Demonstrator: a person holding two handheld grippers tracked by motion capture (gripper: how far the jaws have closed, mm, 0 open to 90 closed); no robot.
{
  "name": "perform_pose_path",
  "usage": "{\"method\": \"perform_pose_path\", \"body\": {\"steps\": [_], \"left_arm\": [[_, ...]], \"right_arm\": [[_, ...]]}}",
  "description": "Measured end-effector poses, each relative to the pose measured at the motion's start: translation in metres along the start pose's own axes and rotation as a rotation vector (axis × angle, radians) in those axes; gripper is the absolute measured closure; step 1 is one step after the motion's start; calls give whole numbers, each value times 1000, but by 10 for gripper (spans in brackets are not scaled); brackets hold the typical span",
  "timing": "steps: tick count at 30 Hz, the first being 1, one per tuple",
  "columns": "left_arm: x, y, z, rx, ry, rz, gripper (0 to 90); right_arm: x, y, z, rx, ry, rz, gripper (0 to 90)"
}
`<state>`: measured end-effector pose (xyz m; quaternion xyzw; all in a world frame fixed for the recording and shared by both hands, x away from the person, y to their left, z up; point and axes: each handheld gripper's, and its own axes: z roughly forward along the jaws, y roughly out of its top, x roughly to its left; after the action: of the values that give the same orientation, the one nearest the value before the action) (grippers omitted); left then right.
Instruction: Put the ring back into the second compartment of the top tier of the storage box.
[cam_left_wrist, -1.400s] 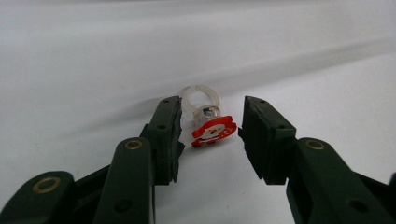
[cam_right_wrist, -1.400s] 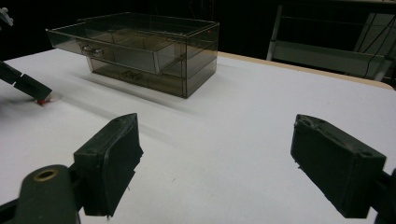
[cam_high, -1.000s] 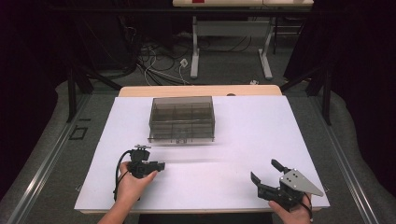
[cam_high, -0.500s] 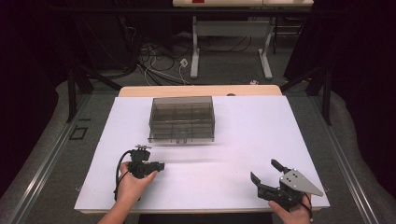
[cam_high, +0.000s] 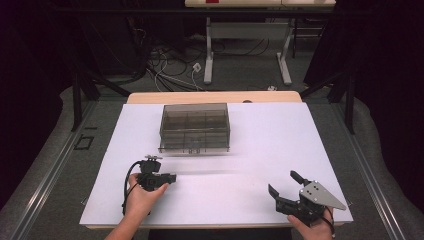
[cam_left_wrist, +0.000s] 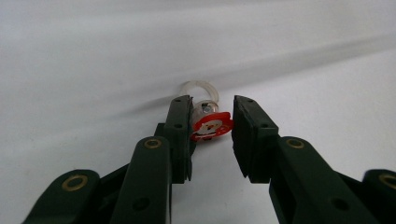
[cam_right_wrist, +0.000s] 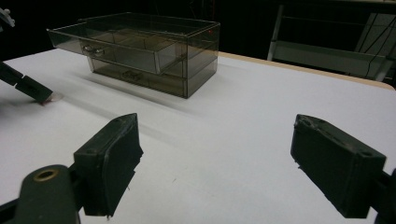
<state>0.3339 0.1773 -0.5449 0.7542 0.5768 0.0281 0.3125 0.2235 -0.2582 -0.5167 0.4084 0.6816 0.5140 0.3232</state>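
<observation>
1. Left gripper (cam_left_wrist: 212, 128) is what I am working with: its jaws are standing a narrow gap apart around a small ring with a red-and-white Santa charm (cam_left_wrist: 211, 126), lying on the white table cover (cam_left_wrist: 93, 56) at the middle of the left gripper view.
2. I am reading the left jaw as touching or nearly touching the charm, while a sliver of white is showing between the charm and the right jaw, so I am judging the grip as not yet closed.
3. In the high view I am holding this gripper (cam_high: 170, 177) low in the lower left of the frame, its tips pointing toward the right edge.
4. I am resting my right gripper (cam_high: 282, 182) in the lower right of that view, jaws spread wide and holding nothing; its own view is showing bare cover between them.
5. I am judging the work as early: the ring is reached and bracketed, but pinching, lifting and carrying are all left.
6. The smoky clear drawer box (cam_high: 195, 127) is sitting well apart at the upper middle, and its top drawer (cam_right_wrist: 116, 49) is standing pulled out, a likely place for the ring.
7. The ring's clear band (cam_left_wrist: 200, 91) is pointing away from me toward the top of the frame and the charm face toward me, so its long axis is running roughly along the jaws.
</observation>
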Motion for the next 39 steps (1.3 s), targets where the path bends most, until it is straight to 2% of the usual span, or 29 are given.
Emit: {"method": "perform_pose_path", "body": {"steps": [18, 25, 32, 39], "left_arm": [[1, 1, -1, 8, -14, -2, 686], [1, 1, 0, 0, -7, -7, 687], [2, 1, -3, 6, -21, -9, 687], [3, 1, -6, -10, -26, -13, 688]], "right_arm": [[0, 0, 0, 1, 3, -1, 151], [0, 0, 0, 0, 0, -1, 151], [0, 0, 0, 0, 0, -2, 150], [0, 0, 0, -1, 3, 2, 151]]}}
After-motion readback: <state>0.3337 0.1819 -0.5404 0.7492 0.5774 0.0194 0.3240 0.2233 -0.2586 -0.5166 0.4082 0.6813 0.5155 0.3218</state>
